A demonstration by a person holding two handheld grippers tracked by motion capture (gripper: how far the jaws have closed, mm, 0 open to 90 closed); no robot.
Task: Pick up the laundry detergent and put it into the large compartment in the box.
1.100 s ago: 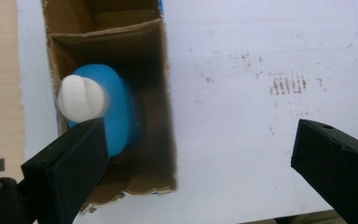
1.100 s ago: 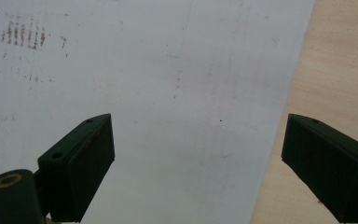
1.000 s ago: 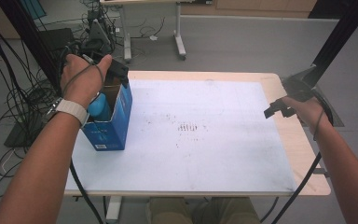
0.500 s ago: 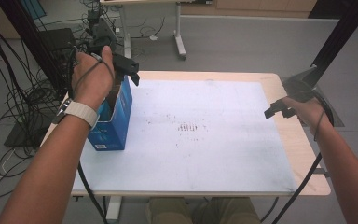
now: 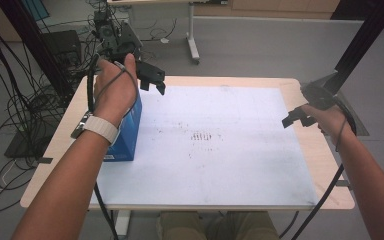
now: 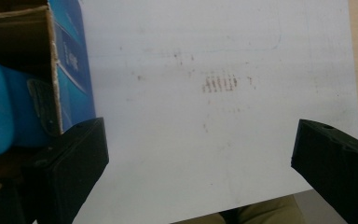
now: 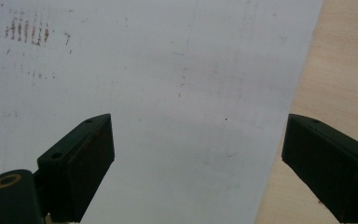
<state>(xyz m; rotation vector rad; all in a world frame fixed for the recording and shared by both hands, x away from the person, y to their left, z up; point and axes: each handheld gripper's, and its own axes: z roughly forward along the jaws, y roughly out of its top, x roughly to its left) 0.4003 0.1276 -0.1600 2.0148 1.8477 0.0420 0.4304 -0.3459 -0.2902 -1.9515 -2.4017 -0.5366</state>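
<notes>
A blue cardboard box (image 5: 129,131) stands on the left part of the white sheet (image 5: 220,165), partly hidden by the person's left hand. Its top is open, and a rounded blue object (image 6: 0,112) lies inside the box (image 6: 70,70). My left gripper (image 5: 153,87) hovers open and empty just right of the box top; in its own view the left gripper (image 6: 200,154) has wide-spread jaws over the sheet. My right gripper (image 5: 296,119) is held open and empty near the sheet's right edge, and the right gripper (image 7: 198,154) shows nothing between its jaws.
The white sheet covers most of a wooden table (image 5: 325,160), whose bare strip (image 7: 345,70) runs along the right. Faint brown marks (image 5: 205,136) sit at mid-sheet. Cables and equipment (image 5: 55,55) crowd the floor beyond the left edge.
My left gripper has risen from the box's open top and moved up and to the right, leaving the blue object inside. The right gripper has stayed put.
</notes>
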